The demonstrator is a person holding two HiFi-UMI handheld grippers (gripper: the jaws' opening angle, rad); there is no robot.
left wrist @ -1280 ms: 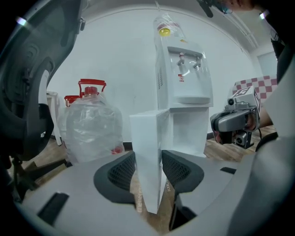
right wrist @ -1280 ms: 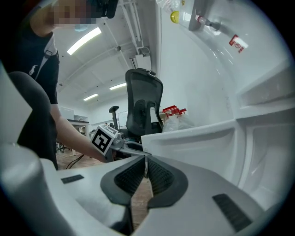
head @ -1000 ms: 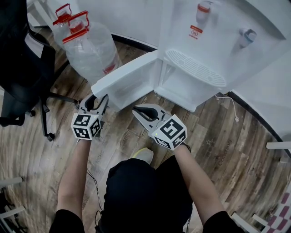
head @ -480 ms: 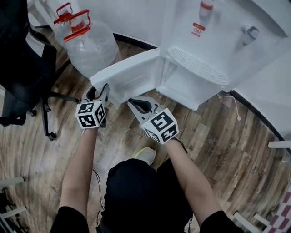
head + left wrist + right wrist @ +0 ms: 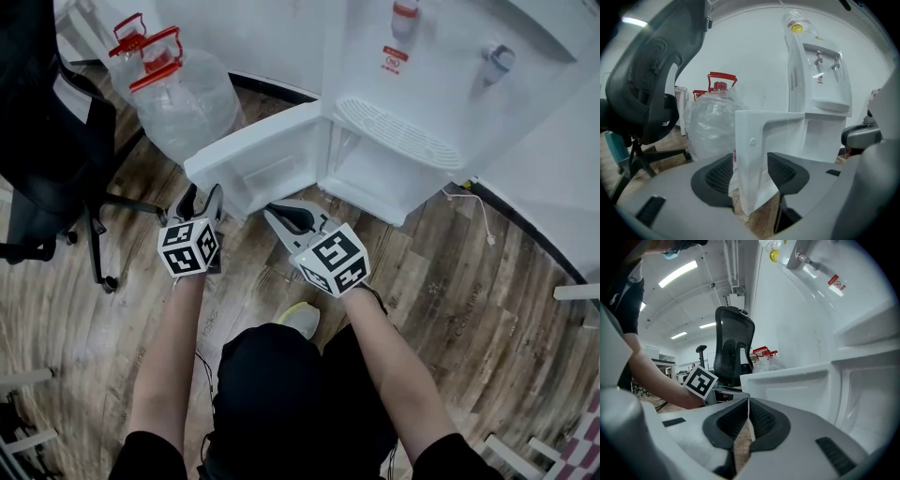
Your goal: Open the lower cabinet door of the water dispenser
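The white water dispenser (image 5: pixel 422 84) stands at the top right, and its lower cabinet door (image 5: pixel 258 159) is swung wide open to the left, baring the cabinet's inside (image 5: pixel 375 178). My left gripper (image 5: pixel 202 195) is at the door's free edge. In the left gripper view that edge (image 5: pixel 759 136) stands between the dark pads (image 5: pixel 719 176). The jaws have just been opening and a gap shows beside the door. My right gripper (image 5: pixel 272 211) hangs below the door's inner face (image 5: pixel 797 380), shut with nothing in it.
Two large clear water bottles (image 5: pixel 183 98) with red caps stand on the wooden floor behind the door. A black office chair (image 5: pixel 47 122) is at the left, its wheeled base close to my left arm. A white cable (image 5: pixel 473 211) lies right of the dispenser.
The left gripper has rolled a little and its jaws stand wider around the door edge. The right gripper has shifted slightly left, closer to the door. The door stays open.
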